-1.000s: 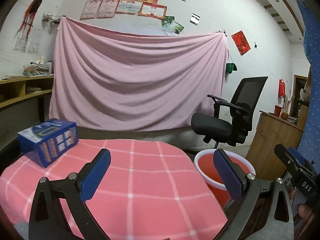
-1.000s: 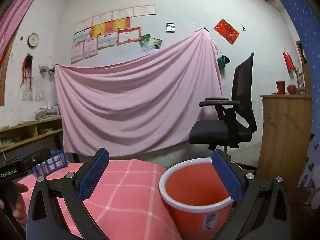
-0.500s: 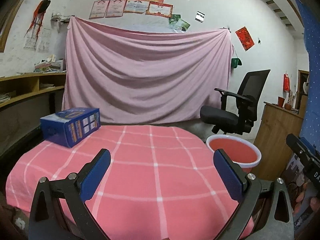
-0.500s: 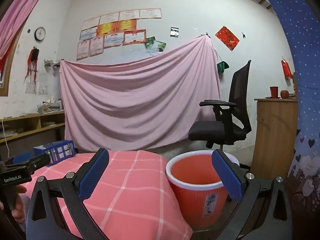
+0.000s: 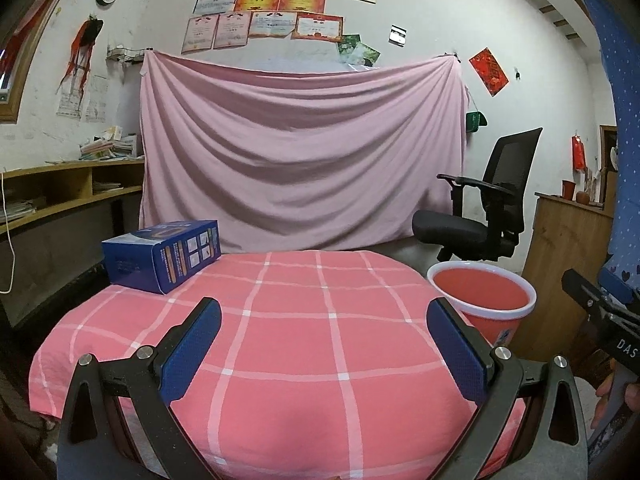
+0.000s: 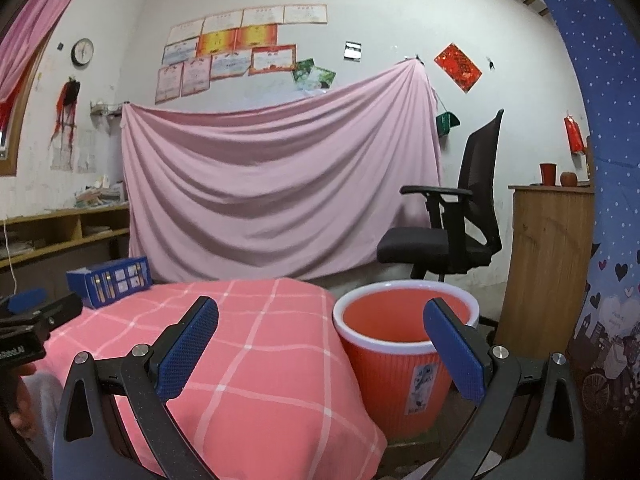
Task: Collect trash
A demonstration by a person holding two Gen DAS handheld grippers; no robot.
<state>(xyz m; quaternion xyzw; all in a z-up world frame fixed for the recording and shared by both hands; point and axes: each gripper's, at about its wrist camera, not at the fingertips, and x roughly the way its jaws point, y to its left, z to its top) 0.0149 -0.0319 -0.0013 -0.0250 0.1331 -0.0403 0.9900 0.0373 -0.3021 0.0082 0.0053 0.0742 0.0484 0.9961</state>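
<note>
A blue cardboard box [image 5: 162,254] lies at the far left corner of a round table under a pink checked cloth [image 5: 288,320]; the right wrist view shows the box [image 6: 110,280] far to the left. An orange bin with a white rim [image 5: 482,300] stands on the floor beside the table's right edge, close in the right wrist view [image 6: 404,348]. My left gripper [image 5: 322,352] hangs open above the table's near edge, empty. My right gripper [image 6: 320,350] is open and empty, over the gap between table and bin.
A black office chair [image 5: 480,216] stands behind the bin. A wooden cabinet [image 6: 548,264] is at the right, with a blue patterned curtain [image 6: 608,240] beside it. Wooden shelves [image 5: 60,188] run along the left wall. A pink sheet [image 5: 300,152] hangs on the back wall.
Both grippers have pulled back and risen, so more of the table and the whole bin show. The box now looks farther away. Both stay open.
</note>
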